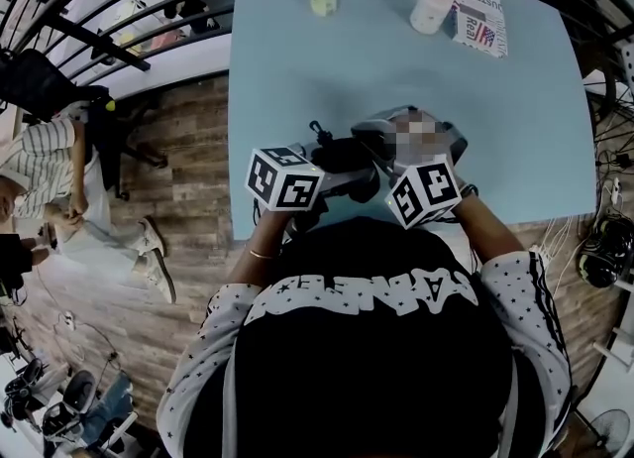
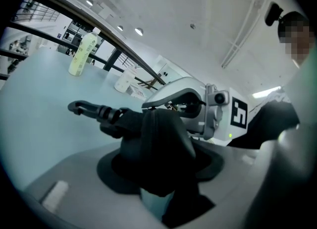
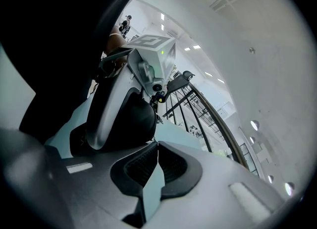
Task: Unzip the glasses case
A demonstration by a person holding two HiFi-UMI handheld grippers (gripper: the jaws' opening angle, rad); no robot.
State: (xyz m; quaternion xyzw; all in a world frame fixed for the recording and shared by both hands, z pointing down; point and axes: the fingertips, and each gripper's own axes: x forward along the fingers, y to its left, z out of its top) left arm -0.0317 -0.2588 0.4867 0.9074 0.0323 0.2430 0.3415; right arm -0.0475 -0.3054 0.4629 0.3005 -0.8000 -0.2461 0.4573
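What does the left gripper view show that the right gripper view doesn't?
Only the left gripper view: the clip on the black glasses case, plus a yellow-green bottle and a white bottle far across the table. Only the right gripper view: the right gripper seen along its own jaws, which are shut with their tips at the case; whether they pinch the zipper pull is unclear. Both: the case held in the left gripper, and the pale blue table.
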